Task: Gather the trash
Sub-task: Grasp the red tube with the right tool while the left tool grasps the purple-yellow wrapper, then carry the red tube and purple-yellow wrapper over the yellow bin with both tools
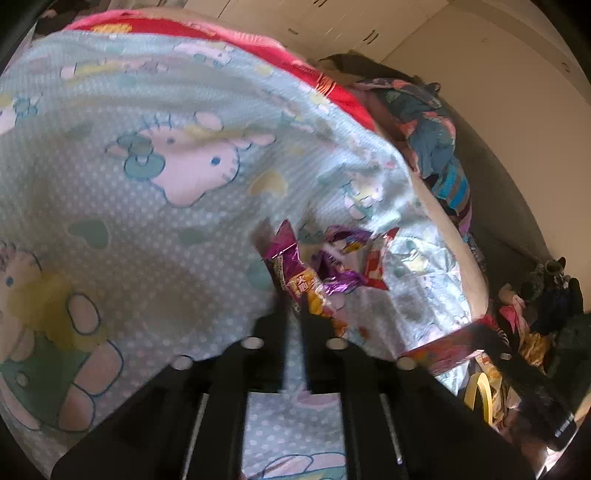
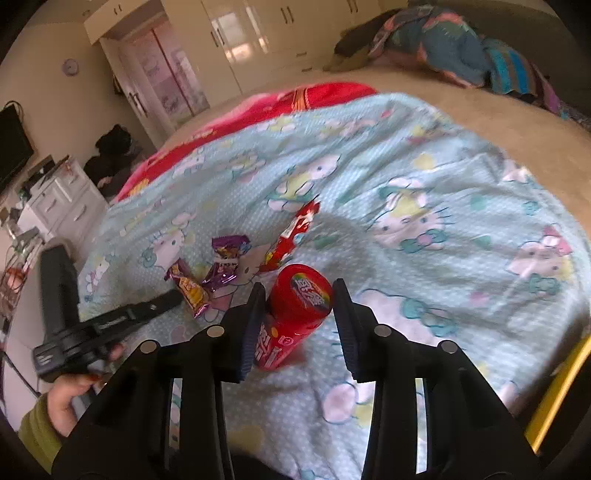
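My right claw (image 2: 299, 295) has a red candy tub (image 2: 295, 314) between its fingers; the left pad touches the tub's side, but a gap shows on the other side, so I cannot tell whether it truly grips. The tub tilts, its round printed lid facing the camera, over the pale blue cartoon-print blanket (image 2: 424, 177) on the bed. My left claw (image 1: 293, 314) is drawn narrow, and the tail of a purple-and-yellow snack wrapper (image 1: 299, 275) lies at its tips; motion blur keeps me from saying if the pads pinch it. In the right view that claw reaches in from the blanket's left edge, its tip just beside the same wrapper. Just beyond lie a crumpled purple wrapper (image 2: 227, 260) and a red wrapper (image 2: 291, 236), near one another toward the blanket's near-left part. A red blanket (image 2: 258, 107) shows past the far edge, a heap of dark patterned bedding (image 2: 443, 44) lies at the bed's far right corner, and cream wardrobes (image 2: 258, 33) stand behind.
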The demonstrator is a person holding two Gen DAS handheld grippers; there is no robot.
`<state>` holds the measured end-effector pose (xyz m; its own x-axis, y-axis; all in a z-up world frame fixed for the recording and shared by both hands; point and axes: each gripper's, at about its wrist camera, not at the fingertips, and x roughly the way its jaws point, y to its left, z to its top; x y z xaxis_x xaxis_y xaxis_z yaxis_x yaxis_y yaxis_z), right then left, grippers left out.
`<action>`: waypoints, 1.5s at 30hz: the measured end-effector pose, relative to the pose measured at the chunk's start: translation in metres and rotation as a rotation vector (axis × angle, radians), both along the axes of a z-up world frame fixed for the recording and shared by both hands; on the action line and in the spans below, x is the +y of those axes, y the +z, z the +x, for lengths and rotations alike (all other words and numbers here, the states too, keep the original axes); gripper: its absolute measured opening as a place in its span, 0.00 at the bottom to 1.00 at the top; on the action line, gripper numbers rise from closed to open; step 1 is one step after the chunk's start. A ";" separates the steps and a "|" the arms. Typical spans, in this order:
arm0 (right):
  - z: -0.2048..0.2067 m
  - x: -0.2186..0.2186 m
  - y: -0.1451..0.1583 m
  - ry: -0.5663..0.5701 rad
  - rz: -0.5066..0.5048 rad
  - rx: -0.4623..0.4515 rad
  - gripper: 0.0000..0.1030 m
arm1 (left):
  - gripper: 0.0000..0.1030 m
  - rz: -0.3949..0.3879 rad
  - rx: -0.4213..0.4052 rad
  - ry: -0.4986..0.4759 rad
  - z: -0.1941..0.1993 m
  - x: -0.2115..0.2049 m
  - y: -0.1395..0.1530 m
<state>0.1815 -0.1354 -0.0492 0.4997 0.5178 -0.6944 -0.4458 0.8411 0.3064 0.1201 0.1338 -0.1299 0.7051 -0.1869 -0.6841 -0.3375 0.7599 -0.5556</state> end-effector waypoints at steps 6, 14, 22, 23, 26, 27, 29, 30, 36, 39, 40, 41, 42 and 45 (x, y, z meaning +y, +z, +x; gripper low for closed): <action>-0.014 -0.035 0.017 -0.043 0.032 -0.044 0.29 | 0.35 -0.031 0.012 -0.018 0.014 -0.005 -0.009; -0.027 -0.086 0.028 -0.125 0.075 -0.065 0.29 | 0.36 0.048 0.053 -0.033 0.031 -0.020 -0.012; -0.038 -0.120 0.034 -0.185 0.089 -0.085 0.28 | 0.22 0.101 0.071 -0.058 0.021 -0.026 -0.004; -0.039 -0.123 0.035 -0.192 0.090 -0.088 0.28 | 0.22 0.104 0.068 -0.066 0.017 -0.028 -0.001; -0.044 -0.133 0.038 -0.211 0.085 -0.108 0.28 | 0.21 0.116 0.043 -0.090 0.009 -0.035 0.009; -0.046 -0.138 0.040 -0.219 0.085 -0.116 0.28 | 0.21 0.123 0.026 -0.095 0.005 -0.037 0.015; -0.050 -0.147 0.042 -0.232 0.081 -0.128 0.28 | 0.21 0.141 -0.003 -0.107 0.000 -0.043 0.026; -0.051 -0.151 0.043 -0.240 0.078 -0.134 0.28 | 0.21 0.153 -0.025 -0.116 -0.002 -0.047 0.034; -0.060 -0.182 0.044 -0.293 0.072 -0.146 0.28 | 0.21 0.166 -0.126 -0.201 -0.007 -0.080 0.074; -0.065 -0.197 0.044 -0.316 0.074 -0.147 0.28 | 0.21 0.173 -0.159 -0.251 -0.008 -0.102 0.086; -0.066 -0.201 0.044 -0.323 0.076 -0.146 0.28 | 0.21 0.173 -0.167 -0.272 -0.008 -0.110 0.090; -0.068 -0.207 0.044 -0.330 0.074 -0.146 0.28 | 0.21 0.178 -0.174 -0.287 -0.008 -0.117 0.092; -0.069 -0.211 0.044 -0.335 0.069 -0.147 0.28 | 0.21 0.182 -0.178 -0.298 -0.009 -0.123 0.093; -0.073 -0.225 0.043 -0.353 0.063 -0.146 0.28 | 0.21 0.185 -0.191 -0.339 -0.011 -0.140 0.098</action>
